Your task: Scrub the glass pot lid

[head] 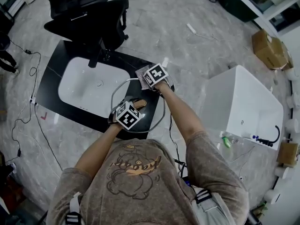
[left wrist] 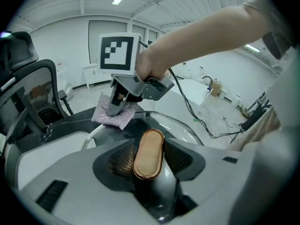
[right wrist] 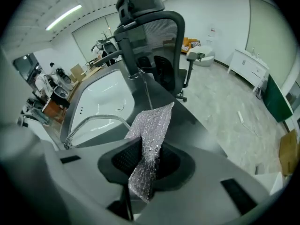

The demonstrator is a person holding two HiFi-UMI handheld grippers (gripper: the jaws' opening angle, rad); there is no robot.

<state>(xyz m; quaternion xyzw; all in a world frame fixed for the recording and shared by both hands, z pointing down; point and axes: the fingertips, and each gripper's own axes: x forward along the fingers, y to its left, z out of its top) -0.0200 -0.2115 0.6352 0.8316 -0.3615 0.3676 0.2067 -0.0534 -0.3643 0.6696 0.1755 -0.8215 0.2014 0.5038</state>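
Observation:
The glass pot lid (head: 151, 108) with its metal rim is held over the near edge of the black table (head: 50, 81). My left gripper (head: 135, 107) is shut on the lid's copper-coloured oval handle (left wrist: 149, 153), which fills the gap between its ribbed pads. My right gripper (head: 145, 80) is shut on a silver sparkly scrub cloth (right wrist: 151, 139). The cloth (left wrist: 116, 114) rests on the lid's far rim (left wrist: 154, 114). In the right gripper view the lid's rim (right wrist: 93, 121) curves out to the left of the cloth.
A white sink basin (head: 89, 86) is set in the table beyond the lid. A black office chair (head: 89, 8) stands behind the table. A white tub (head: 243, 102) and a cardboard box (head: 268, 48) are on the right; cables (head: 29, 102) lie on the floor at the left.

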